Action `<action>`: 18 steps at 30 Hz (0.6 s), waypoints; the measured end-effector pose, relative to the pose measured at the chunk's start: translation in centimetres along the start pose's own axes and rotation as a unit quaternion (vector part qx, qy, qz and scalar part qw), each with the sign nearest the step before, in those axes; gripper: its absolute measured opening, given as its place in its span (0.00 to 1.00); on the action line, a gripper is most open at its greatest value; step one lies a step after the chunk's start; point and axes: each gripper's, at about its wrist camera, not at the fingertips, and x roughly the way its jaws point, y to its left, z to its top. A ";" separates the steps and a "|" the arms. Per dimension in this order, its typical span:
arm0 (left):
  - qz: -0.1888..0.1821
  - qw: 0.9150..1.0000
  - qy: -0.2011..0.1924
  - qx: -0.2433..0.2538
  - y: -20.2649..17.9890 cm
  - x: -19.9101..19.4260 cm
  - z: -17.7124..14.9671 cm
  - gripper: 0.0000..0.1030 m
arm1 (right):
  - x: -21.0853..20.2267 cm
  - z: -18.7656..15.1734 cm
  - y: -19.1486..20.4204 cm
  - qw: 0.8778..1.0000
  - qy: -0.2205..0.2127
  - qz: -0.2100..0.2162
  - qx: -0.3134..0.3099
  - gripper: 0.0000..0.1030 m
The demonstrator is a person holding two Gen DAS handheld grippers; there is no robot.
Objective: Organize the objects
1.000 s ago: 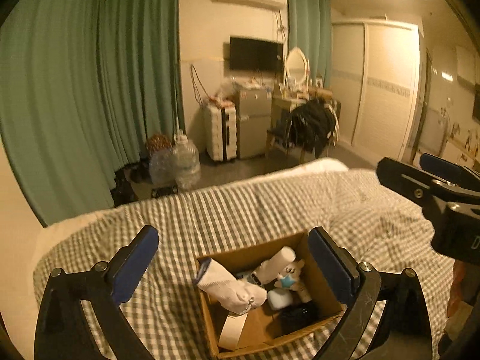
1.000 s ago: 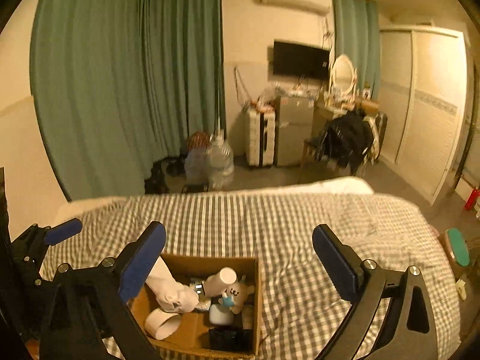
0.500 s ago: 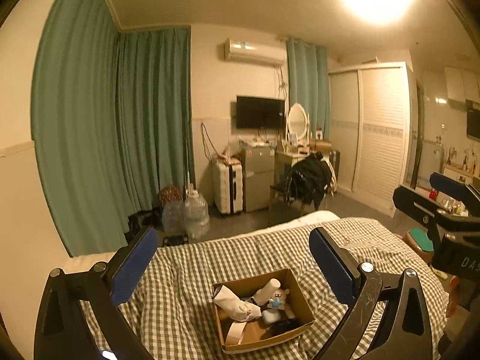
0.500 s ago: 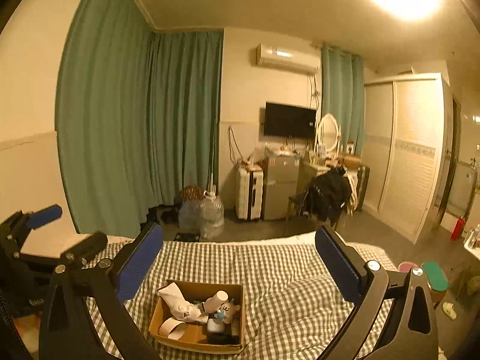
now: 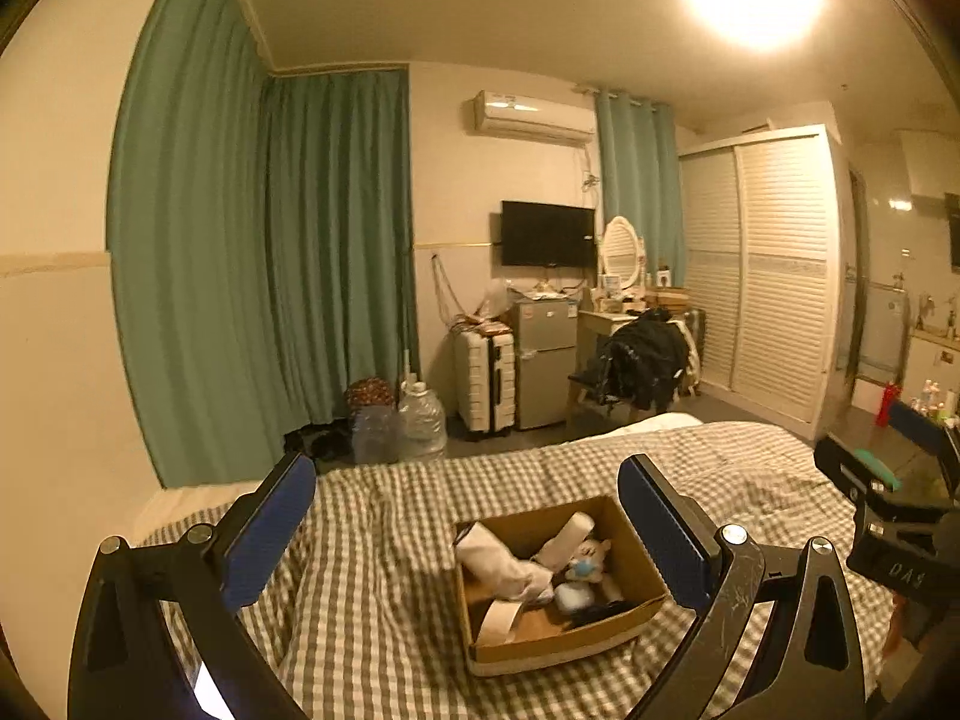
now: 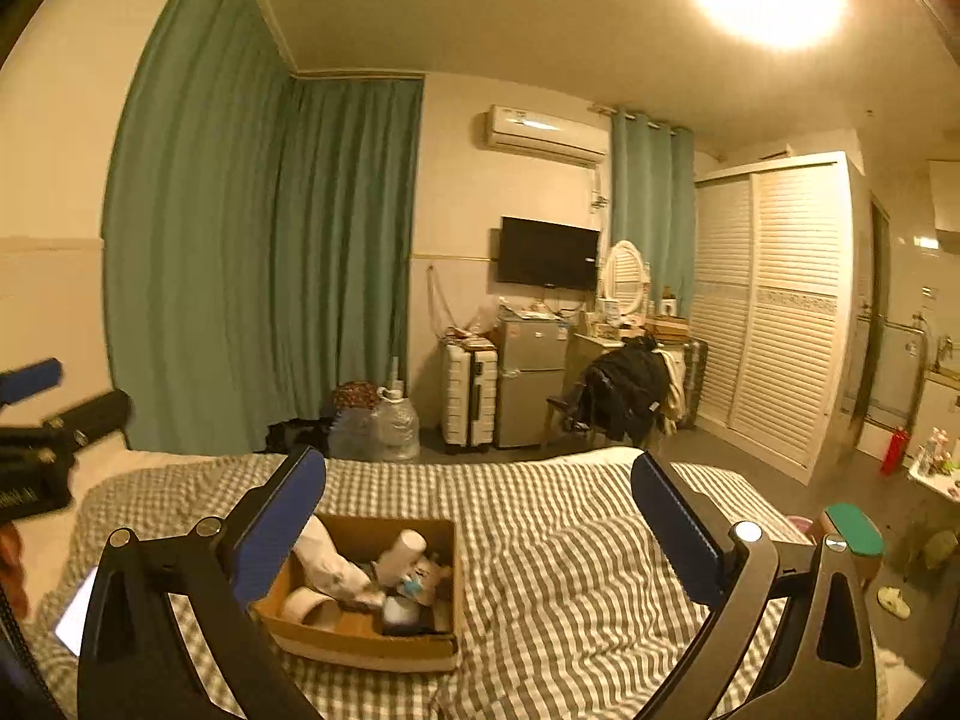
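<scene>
While both pairs of fingers stand wide apart and hold nothing, the left gripper (image 5: 467,498) and right gripper (image 6: 478,495) hover above the cardboard box (image 5: 624,630) on the bed (image 5: 372,540); its jumbled items seem not yet sorted.

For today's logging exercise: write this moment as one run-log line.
left claw: open, empty | right claw: open, empty | cardboard box: on checked bed, holding white sock, small toy | both claws above bed, touching nothing
</scene>
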 end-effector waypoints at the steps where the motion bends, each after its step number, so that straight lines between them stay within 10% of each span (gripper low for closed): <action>1: 0.000 1.000 0.002 0.000 0.0 0.3 -0.8 1.00 | 0.3 -1.3 0.0 1.000 0.003 -0.006 0.000 0.99; 18: 0.060 0.997 0.044 -0.015 0.3 3.7 -14.7 1.00 | 3.2 -14.2 1.2 0.998 0.059 -0.015 0.001 0.99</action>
